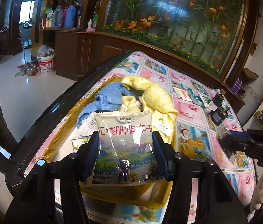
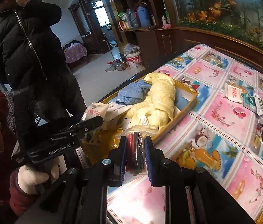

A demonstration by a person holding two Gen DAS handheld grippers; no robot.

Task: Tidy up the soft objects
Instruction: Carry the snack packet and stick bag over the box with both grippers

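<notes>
Above the shallow yellow cardboard tray (image 1: 60, 138), the left gripper (image 1: 124, 149) clamps a printed plastic snack pouch (image 1: 124, 145), probably to drop it inside; the right gripper (image 2: 136, 154) pinches a small clear bag of dark sticks (image 2: 137, 149).

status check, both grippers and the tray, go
Left hand-held gripper shut on snack bag, over yellow tray. Right hand-held gripper shut on clear packet, near tray edge. Towels fill tray; sachets remain on table.

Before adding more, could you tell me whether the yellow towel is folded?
Not folded: the yellow towel lies crumpled in the tray.
</notes>
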